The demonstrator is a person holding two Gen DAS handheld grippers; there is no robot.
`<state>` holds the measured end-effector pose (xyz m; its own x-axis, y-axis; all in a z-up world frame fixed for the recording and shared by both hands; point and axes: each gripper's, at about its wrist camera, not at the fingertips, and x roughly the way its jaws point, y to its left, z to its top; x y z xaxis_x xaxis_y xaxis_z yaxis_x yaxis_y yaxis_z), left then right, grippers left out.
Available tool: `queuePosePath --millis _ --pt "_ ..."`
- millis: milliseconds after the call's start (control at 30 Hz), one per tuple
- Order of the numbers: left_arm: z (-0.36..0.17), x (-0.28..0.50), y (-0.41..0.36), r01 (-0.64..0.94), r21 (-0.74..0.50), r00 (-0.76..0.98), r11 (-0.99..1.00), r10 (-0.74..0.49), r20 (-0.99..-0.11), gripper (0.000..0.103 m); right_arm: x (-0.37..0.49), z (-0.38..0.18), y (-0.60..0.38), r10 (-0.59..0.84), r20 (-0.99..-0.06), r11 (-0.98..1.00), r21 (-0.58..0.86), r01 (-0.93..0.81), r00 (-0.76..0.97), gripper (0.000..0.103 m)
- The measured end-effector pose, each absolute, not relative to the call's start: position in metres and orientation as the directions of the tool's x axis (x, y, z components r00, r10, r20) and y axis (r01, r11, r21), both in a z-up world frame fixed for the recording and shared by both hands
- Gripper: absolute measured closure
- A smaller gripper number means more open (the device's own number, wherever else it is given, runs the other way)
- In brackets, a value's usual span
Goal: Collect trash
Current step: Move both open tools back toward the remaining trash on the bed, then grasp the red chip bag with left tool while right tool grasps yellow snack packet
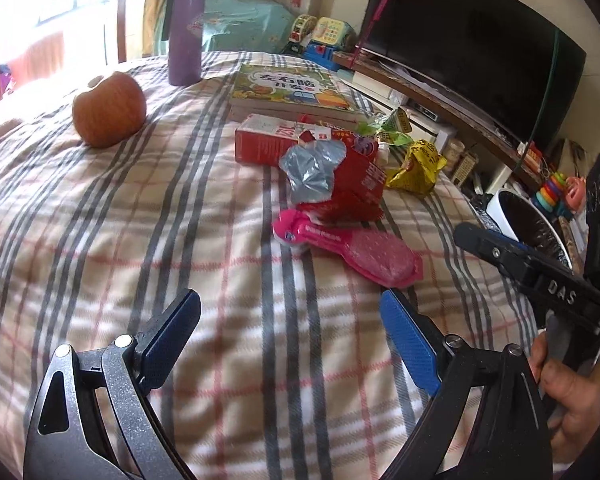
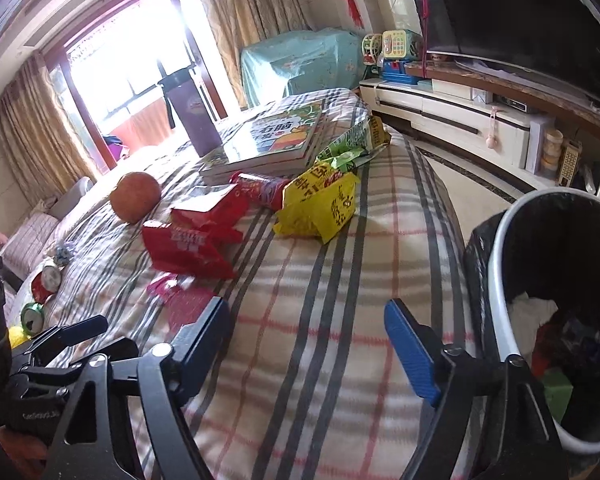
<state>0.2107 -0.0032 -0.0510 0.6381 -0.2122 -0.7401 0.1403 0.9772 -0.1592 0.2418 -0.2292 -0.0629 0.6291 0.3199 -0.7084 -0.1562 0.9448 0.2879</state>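
- We hold the left gripper (image 1: 290,312) low over the plaid blanket (image 1: 100,240), fingers spread wide with nothing between the blue pads (image 1: 408,332).
- The pink wrapper (image 1: 348,250) lies flat on the blanket just ahead of that gripper, nearer its right-hand finger, not touched.
- We hold the right gripper (image 2: 306,324) near the blanket's edge, its fingers also spread apart and empty; in the left wrist view its black body sticks in from the right, with the hand (image 1: 568,392) wrapped round the handle.
- The trash bin (image 2: 500,280) (white, lined with a black bag) stands on the floor just beside the bed, to the right of the right gripper, with some rubbish already inside.
- Beyond the pink wrapper sits a heap of litter: a crumpled silver bag (image 1: 312,168) resting on a torn red packet (image 1: 360,184), a red carton (image 1: 268,140) behind them, a yellow wrapper (image 1: 416,168) to the right, and a green packet (image 1: 388,128) near the blanket's far edge.
- From the right wrist view the torn red packet and the yellow wrapper lie between the gripper and the rest of the pile.
- Other things on the bed: an apple (image 1: 108,110) well to the left, a purple flask (image 1: 185,32) standing upright at the back, and a stack of picture books (image 1: 288,92) behind the litter.
- A dark television (image 1: 472,48) stands on a low cabinet past the bed, toys beside it.
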Motion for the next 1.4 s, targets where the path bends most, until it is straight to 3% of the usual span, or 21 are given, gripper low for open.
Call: queuePosePath --millis 233,467,600,700,733,767,867,1067,1400 --pt "-0.044 0.229 -0.005 0.314 -0.094 0.605 0.945 -0.275 -0.747 0.01 0.267 -0.065 -0.22 0.298 -0.707 0.952 0.265 -0.15 0.642 0.024" --pt "-0.03 0.246 0.007 0.34 -0.187 0.618 0.922 -0.368 -0.694 0.01 0.291 -0.07 -0.217 0.272 -0.707 0.957 0.269 -0.107 0.653 0.025" --pt "-0.036 0.259 -0.004 0.341 -0.186 0.619 0.921 -0.369 -0.693 0.011 0.303 -0.073 -0.218 0.27 -0.712 0.956 0.28 -0.09 0.648 0.036" --pt "-0.044 0.269 -0.012 0.358 -0.219 0.591 0.908 -0.402 -0.699 0.03 0.307 -0.078 -0.221 0.281 -0.72 0.949 0.306 -0.073 0.634 0.053" --pt "-0.047 0.273 -0.015 0.365 -0.236 0.577 0.901 -0.417 -0.702 0.044 0.307 -0.08 -0.223 0.286 -0.723 0.946 0.316 -0.067 0.629 0.061" --pt "-0.051 0.277 -0.018 0.374 -0.255 0.554 0.892 -0.435 -0.71 0.062 0.307 -0.08 -0.225 0.292 -0.72 0.943 0.325 -0.065 0.63 0.061" --pt "-0.063 0.283 -0.024 0.378 -0.286 0.514 0.881 -0.456 -0.727 0.096 0.302 -0.077 -0.227 0.287 -0.702 0.943 0.326 -0.065 0.652 0.063" --pt "-0.06 0.273 -0.024 0.376 -0.29 0.519 0.88 -0.459 -0.721 0.102 0.291 -0.07 -0.227 0.294 -0.673 0.941 0.327 -0.083 0.679 0.064" --pt "-0.048 0.241 -0.013 0.299 -0.264 0.583 0.917 -0.395 -0.71 0.101 0.247 -0.059 -0.23 0.352 -0.641 0.92 0.372 -0.124 0.682 0.065"
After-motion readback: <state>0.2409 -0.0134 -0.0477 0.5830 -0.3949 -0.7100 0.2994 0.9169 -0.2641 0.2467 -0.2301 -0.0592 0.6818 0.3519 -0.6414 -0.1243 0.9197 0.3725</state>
